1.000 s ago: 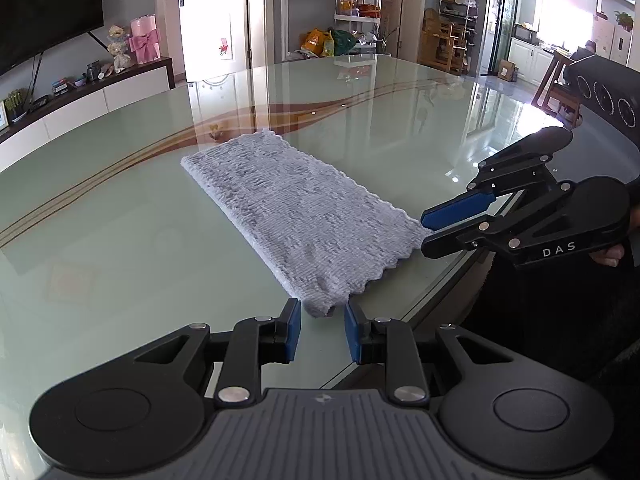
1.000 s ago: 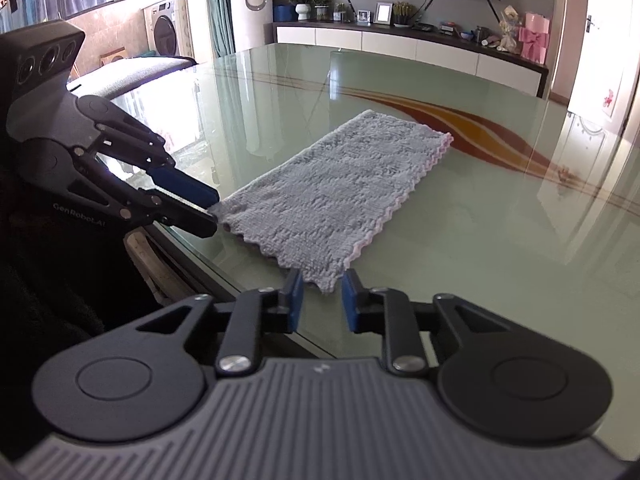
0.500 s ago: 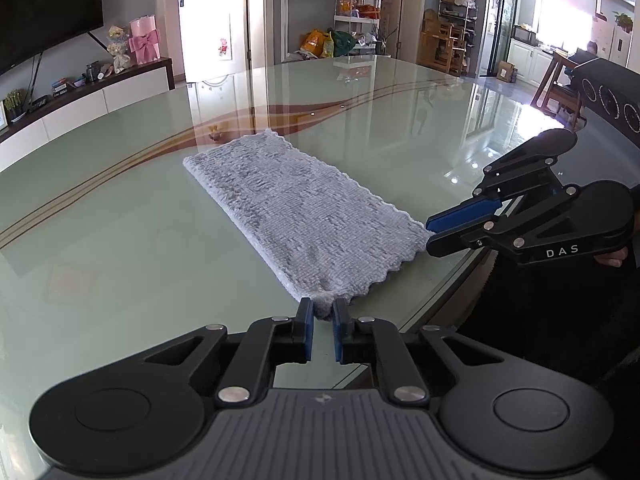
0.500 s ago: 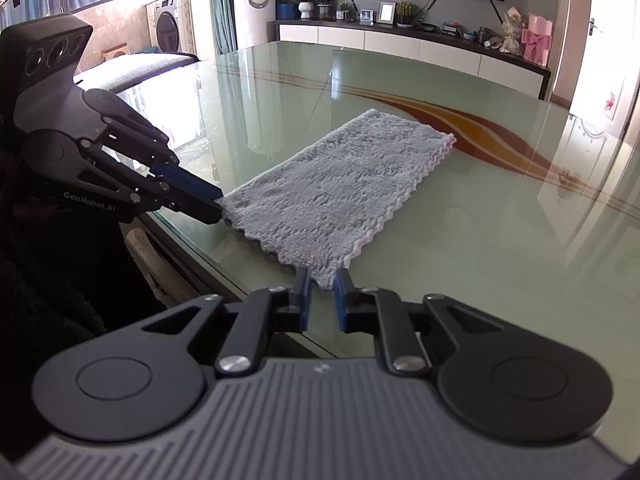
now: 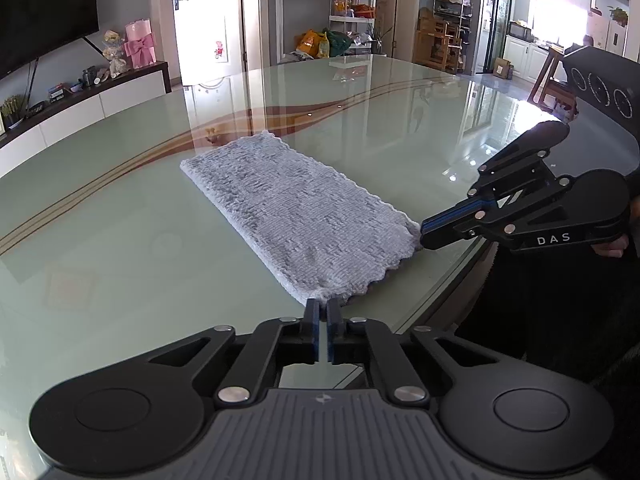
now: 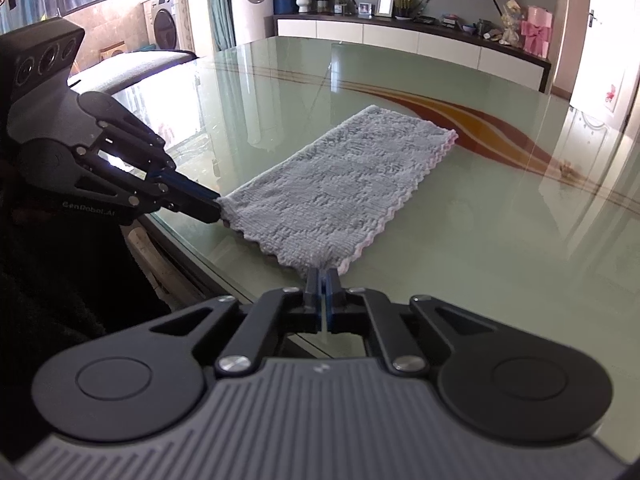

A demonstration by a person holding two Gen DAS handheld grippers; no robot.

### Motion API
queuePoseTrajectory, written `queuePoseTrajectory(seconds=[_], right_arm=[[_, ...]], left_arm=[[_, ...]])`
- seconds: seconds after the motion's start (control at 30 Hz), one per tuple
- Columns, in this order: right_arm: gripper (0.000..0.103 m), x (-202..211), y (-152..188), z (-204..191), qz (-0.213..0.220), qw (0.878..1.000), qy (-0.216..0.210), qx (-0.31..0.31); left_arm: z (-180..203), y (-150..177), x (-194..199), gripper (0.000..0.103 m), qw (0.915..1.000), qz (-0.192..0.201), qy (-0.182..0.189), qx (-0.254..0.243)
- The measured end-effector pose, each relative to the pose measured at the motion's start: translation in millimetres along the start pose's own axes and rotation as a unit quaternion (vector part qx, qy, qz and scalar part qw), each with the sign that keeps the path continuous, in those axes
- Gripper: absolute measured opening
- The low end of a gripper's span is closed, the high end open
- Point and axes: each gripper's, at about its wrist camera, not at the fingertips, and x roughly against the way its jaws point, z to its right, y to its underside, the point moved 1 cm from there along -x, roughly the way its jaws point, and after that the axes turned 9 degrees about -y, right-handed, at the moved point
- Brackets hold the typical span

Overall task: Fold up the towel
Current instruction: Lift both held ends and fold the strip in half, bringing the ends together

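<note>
A grey knitted towel with a scalloped, pink-tinged edge lies flat, folded into a long strip, on the glass table. My left gripper is shut on the towel's near left corner. In the same view my right gripper pinches the other near corner by the table's edge. From the right wrist view the towel runs away from me; my right gripper is shut on its near corner, and my left gripper holds the corner at the left.
The table's near rim curves just under both grippers. A low TV cabinet with ornaments lines the far wall. A person's dark clothing fills the space beside the table edge. A shelf unit stands by the doorway.
Both grippers have closed from open onto the towel's two near corners. The corners are slightly lifted and bunched between the fingers.
</note>
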Motion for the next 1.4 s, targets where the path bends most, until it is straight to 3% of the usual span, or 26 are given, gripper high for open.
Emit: queuePoseTrajectory(seconds=[0.6,1.0,1.4], right_arm=[[0.001,24.9,-20.0,0.4,0.062,0.998,0.003,-0.011],[0.001,26.8,-48.1,2.7,0.103,0.994,0.028,0.002],[0.001,14.4,-77.8,15.7,0.131,0.990,0.059,-0.007]], left_arm=[[-10.0,-10.9,22.1,0.000,0.9989,0.042,-0.016,0.011],[-19.6,-44.6,26.5,0.000,0.9958,0.081,-0.042,0.000],[-36.4,-75.9,10.0,0.001,0.9953,0.077,-0.058,0.003]])
